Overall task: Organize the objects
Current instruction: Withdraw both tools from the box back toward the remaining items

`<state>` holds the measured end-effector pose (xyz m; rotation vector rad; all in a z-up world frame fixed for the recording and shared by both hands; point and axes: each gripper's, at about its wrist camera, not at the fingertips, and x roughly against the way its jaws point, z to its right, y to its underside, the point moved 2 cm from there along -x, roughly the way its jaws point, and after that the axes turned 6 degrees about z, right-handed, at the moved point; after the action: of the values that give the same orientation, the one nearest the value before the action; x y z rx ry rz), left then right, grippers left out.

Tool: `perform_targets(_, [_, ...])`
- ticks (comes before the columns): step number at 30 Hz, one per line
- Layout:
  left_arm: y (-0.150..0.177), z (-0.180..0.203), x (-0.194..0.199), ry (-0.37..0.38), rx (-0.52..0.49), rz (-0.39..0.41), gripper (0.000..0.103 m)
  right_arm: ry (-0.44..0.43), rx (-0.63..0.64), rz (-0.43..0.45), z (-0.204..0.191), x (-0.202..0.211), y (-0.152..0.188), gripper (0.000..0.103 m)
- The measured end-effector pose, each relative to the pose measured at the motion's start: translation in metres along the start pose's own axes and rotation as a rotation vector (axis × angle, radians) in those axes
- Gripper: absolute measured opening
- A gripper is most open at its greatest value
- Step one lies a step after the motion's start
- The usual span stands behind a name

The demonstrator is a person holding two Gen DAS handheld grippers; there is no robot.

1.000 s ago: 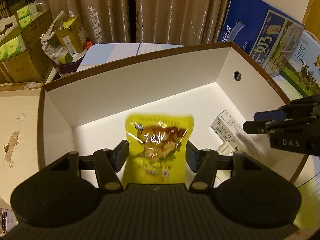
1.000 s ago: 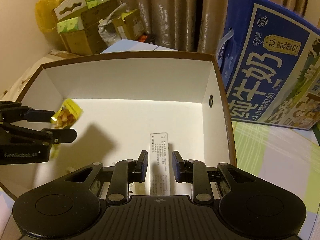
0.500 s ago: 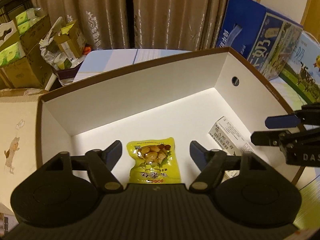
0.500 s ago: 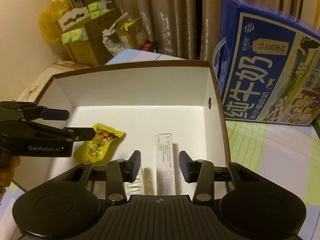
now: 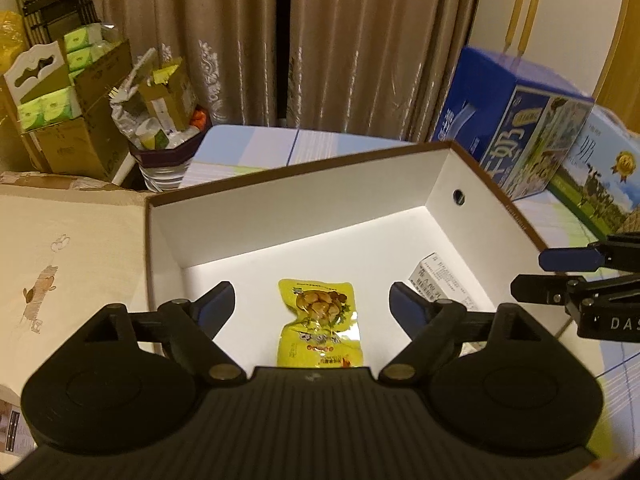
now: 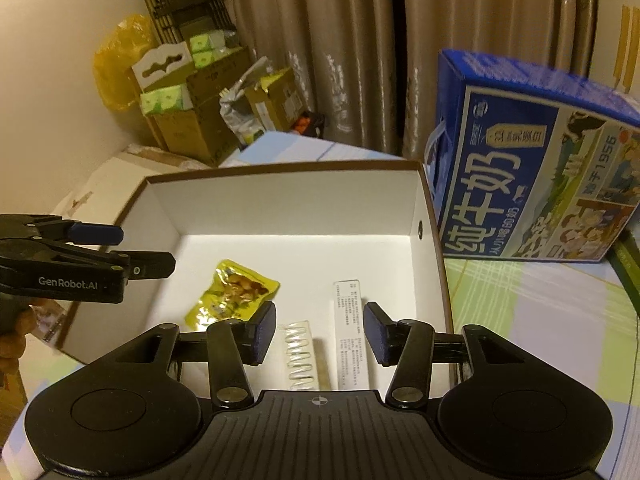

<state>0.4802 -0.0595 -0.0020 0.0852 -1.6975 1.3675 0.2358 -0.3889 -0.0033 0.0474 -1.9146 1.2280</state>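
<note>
holding our left gripper (image 5: 311, 300) above the near edge of the white box (image 5: 304, 200), we keep its fingers spread wide, gripping nothing. the yellow snack packet (image 5: 318, 322) lies flat on the box floor below the gap between them, its near end cut off by the gripper body. our right gripper (image 6: 319, 330) hangs over the box's near right part, fingers parted and empty; beneath it lie a clear ridged sleeve (image 6: 299, 356) and a printed paper strip (image 6: 351, 332), both partly hidden, their print too small to read. in the left view the right gripper shows at the frame's edge. beyond the box stand a blue milk carton (image 6: 532, 176), stacked cardboard boxes (image 6: 192, 120) and brown curtains (image 5: 360, 40).
</note>
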Motion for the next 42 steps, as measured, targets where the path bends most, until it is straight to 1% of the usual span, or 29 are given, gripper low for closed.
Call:
perform_targets(5, [0.003,0.001,0.032,-0.003,0.015,0.029,0.084,-0.015,-0.010,0.036,-0.007,0.028,0.004,0.046])
perform_targets(10, [0.013,0.000,0.066,-0.007,0.039,0.047,0.085,-0.031,-0.027,0.058,-0.011,0.059,0.018,0.046])
perform_targets(19, [0.040,0.006,0.125,-0.014,0.065,0.075,0.087,-0.033,-0.069,0.096,-0.015,0.112,0.047,0.046])
perform_targets(22, [0.053,0.010,0.139,-0.016,0.079,0.072,0.087,-0.024,-0.083,0.104,-0.016,0.127,0.059,0.046])
perform_targets(33, [0.098,0.029,0.175,0.000,0.098,0.038,0.087,-0.028,-0.140,0.098,-0.014,0.172,0.103,0.046])
perform_targets(42, [0.131,0.043,0.189,0.009,0.102,-0.005,0.087,-0.027,-0.167,0.073,-0.013,0.191,0.132,0.046])
